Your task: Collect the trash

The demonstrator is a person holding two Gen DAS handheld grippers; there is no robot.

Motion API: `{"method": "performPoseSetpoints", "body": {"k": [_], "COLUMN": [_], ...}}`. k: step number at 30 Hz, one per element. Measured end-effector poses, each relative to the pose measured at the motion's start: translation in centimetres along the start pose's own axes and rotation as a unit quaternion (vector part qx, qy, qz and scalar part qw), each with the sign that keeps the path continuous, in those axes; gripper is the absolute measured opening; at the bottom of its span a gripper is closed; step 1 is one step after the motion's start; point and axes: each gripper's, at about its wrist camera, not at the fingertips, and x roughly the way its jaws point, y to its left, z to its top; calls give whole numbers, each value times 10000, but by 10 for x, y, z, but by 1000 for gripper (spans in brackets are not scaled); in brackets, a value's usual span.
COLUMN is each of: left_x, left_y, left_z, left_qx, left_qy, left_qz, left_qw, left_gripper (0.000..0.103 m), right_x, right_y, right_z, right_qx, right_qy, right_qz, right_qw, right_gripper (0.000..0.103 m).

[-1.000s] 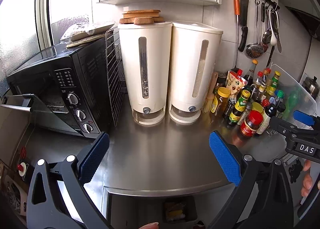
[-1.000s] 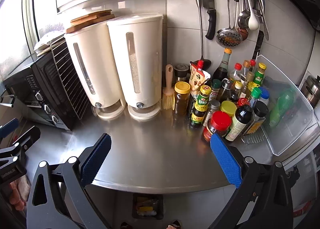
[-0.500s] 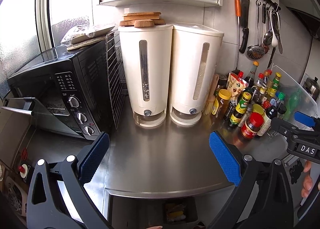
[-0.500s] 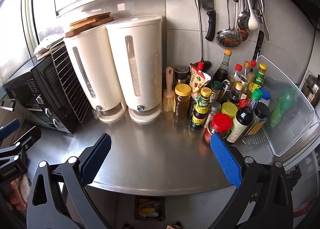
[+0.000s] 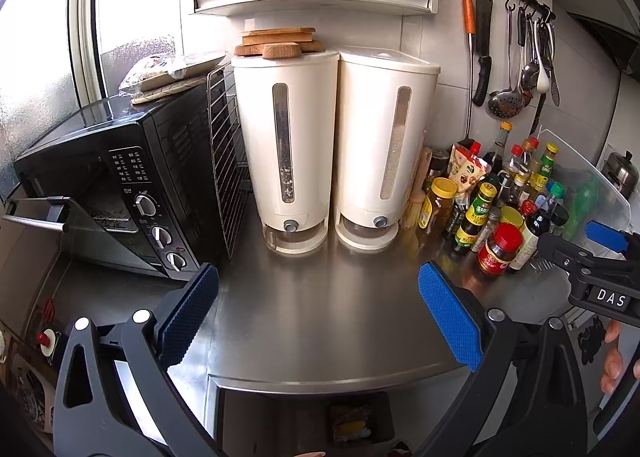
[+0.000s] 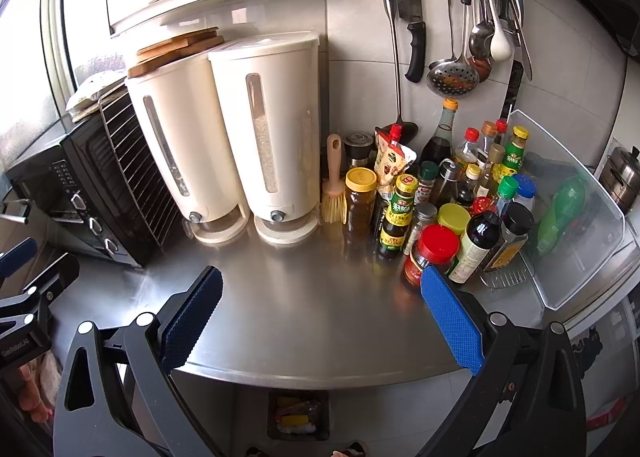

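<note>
Left wrist view – left tool point(image 5: 318, 309): released, nothing between the blue pads, above the steel worktop point(image 5: 320, 317).
Left wrist view – trash: none lies on the worktop; a dark bin point(image 5: 358, 423) below its front edge holds scraps.
Right wrist view – right tool point(image 6: 322, 315): also released and empty, near the red-capped jar point(image 6: 434, 253).
Right wrist view – bin point(image 6: 298, 415): yellow and white pieces inside – probably light, soft wrappers.
Handling: take a crumpled fold gently; thin film may slip.
</note>
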Motion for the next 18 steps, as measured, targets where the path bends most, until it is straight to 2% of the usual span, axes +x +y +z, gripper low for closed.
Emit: {"method": "performPoseSetpoints", "body": {"k": [18], "left_x": [-6], "left_y": [1], "left_z": [0], "left_qx": [-17], "left_qy": [-40], "left_qz": [-1], "left_qw": [10000], "left_gripper": [95], "right_x": [-7], "right_y": [-2], "right_z": [-1], "right_qx": [-10], "right_qy": [-41], "right_qz": [10], "right_qw": [10000], "right_gripper": [100]}}
